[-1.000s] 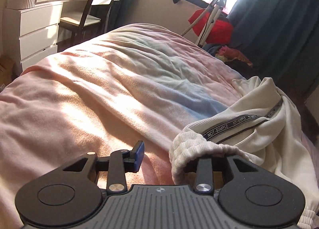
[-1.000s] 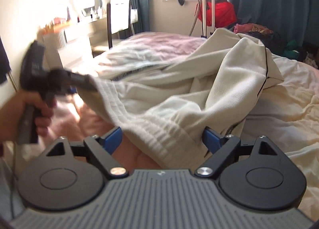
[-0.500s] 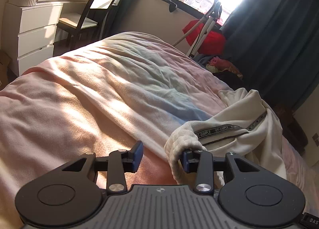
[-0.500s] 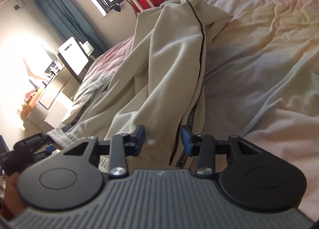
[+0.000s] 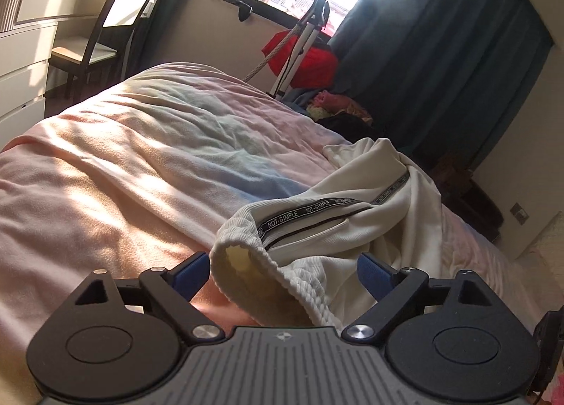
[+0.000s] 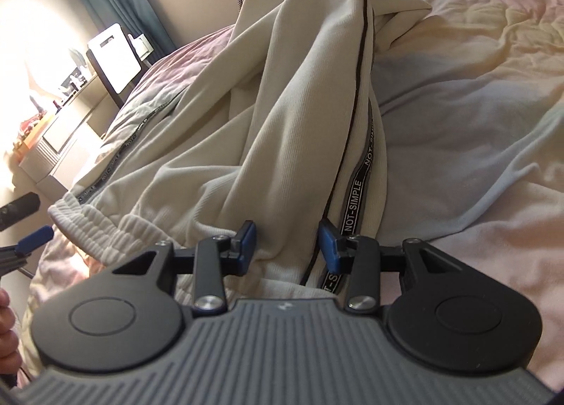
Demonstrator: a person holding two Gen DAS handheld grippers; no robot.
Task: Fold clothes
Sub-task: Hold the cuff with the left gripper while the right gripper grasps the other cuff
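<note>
Cream sweatpants (image 5: pixel 352 225) with a black "NOT-SIMPLE" side stripe lie on the bed, the ribbed waistband nearest me. My left gripper (image 5: pixel 280 272) is open, its blue pads wide apart on either side of the waistband, not clamping it. In the right wrist view the sweatpants (image 6: pixel 289 130) stretch away from me in a long fold. My right gripper (image 6: pixel 287 246) has its pads partly closed around a fold of the fabric beside the stripe; a gap shows between pads and cloth. The left gripper's blue pad (image 6: pixel 35 238) shows at the left edge.
A pink and pale blanket (image 5: pixel 123 172) covers the bed. White drawers (image 5: pixel 21 62) and a dark chair (image 5: pixel 105 34) stand at the far left. A red bag (image 5: pixel 303 62), a tripod and dark curtains (image 5: pixel 440 52) are by the window.
My left gripper has opened wide and let the waistband go. My right gripper has stayed over the fold near the stripe, its jaws slightly wider, and the pants now lie lower on the bed.
</note>
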